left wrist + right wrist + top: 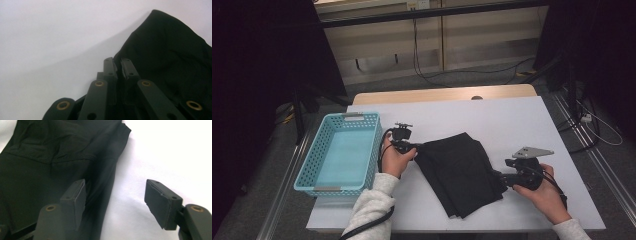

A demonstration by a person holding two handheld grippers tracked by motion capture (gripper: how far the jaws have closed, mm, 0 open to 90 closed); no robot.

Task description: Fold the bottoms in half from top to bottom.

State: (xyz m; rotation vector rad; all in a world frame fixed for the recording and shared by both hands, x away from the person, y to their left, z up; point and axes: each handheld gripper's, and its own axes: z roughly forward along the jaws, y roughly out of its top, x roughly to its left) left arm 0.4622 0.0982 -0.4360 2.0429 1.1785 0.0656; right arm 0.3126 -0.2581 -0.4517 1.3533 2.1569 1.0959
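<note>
Fingers pinch black cloth edge beside basket.

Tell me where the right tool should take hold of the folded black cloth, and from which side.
Grip the black cloth at its right edge, coming in level from the right. The folded layers lie flat on the white table, and that edge already sits between the right tool's open pads. The left tool appears to pinch the opposite edge.
</note>
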